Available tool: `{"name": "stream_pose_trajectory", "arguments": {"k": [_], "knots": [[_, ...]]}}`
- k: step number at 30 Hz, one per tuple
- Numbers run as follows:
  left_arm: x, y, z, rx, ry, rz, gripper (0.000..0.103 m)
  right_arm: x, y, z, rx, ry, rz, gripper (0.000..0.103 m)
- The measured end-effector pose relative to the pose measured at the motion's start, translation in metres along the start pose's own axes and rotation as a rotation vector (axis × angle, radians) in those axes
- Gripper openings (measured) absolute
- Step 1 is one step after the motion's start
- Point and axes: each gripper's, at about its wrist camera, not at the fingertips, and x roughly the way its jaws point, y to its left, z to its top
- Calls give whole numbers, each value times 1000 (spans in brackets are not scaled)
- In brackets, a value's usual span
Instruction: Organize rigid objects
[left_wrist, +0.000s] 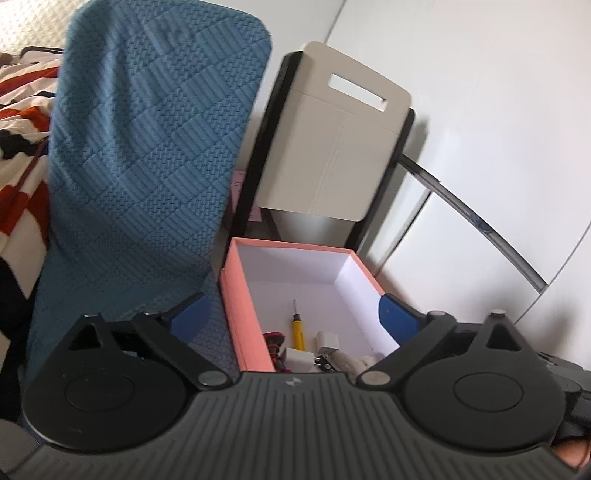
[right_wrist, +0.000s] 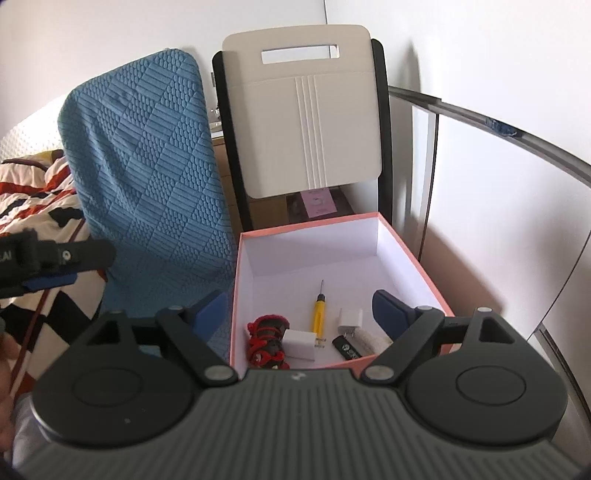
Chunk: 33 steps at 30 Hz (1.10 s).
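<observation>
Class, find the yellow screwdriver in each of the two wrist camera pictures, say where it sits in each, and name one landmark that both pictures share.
Left wrist view: the yellow screwdriver lies low centre, inside the pink box, tip pointing away from the camera.
Right wrist view: the yellow screwdriver lies low and just right of centre, on the box floor, left of a white charger.
Shared landmark: the cream chair back behind the box.

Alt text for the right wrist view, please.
An open right gripper hangs over a pink box holding a yellow screwdriver, two white chargers, a red-and-black item and a black stick.
</observation>
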Motion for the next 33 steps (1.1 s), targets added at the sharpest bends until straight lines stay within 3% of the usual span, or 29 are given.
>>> {"name": "stream_pose_trajectory", "arguments": {"k": [15,33], "knots": [[-24,-1,-14,13,-10,34,103,-25,9,-18,-41,21,-5,87],[-30,-3,-22,9,-4,69,103,-22,7,-23,-46,42,-30,88]]}}
